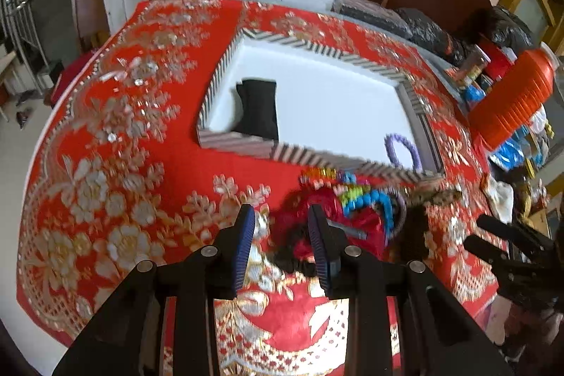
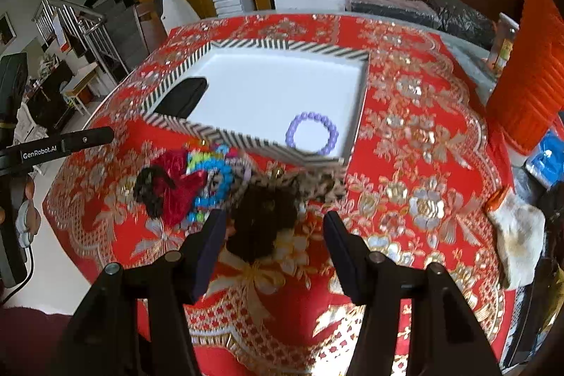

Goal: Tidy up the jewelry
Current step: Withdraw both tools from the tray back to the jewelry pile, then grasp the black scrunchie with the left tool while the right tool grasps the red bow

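In the left wrist view, the left gripper hung above the red embroidered tabletop, its jaws apart with nothing between them, near a heap of hair ties and bead bracelets. Just beyond the heap stood a striped tray holding a black cushion and a purple bead bracelet. In the right wrist view, the right gripper stood wide apart and empty over a dark scrunchie at the heap's near edge.
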`<state>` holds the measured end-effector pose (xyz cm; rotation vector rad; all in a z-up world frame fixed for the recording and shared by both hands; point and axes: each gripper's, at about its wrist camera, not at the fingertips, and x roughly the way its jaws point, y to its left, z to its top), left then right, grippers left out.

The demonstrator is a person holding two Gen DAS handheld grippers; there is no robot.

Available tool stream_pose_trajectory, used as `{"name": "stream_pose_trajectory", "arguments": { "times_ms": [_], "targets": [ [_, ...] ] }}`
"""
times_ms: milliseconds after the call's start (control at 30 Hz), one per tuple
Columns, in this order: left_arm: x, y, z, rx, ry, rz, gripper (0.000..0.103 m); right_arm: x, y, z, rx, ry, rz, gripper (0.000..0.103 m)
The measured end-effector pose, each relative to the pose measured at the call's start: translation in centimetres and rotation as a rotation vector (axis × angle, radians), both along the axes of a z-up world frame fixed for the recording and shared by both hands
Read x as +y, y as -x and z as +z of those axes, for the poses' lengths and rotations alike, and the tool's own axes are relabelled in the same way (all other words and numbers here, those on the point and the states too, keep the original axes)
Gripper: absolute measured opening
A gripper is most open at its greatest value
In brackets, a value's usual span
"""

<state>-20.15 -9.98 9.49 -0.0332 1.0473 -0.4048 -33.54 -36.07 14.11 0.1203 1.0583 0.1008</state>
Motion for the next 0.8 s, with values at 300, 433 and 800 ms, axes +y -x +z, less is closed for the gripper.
{"name": "stream_pose_trajectory", "arguments": {
  "times_ms": [300,433,800],
  "targets": [
    [-0.3,1.1,-2.5,0.063,0.008,-0.092,0.026,-0.4,0.5,-1.6,0.04,-0.016,-0.012,0.06],
    [-0.7,0.5,-3.8,0.091,0.012,-0.099,0.027,-0.5,0.3,-2.2,0.054,-0.026,-0.018,0.06],
    [-1.8,-0.9,-6.3,0.145,0.027,-0.119,0.01,0.0,-0.4,-2.5,0.065,-0.05,-0.012,0.06]
  ]
}}
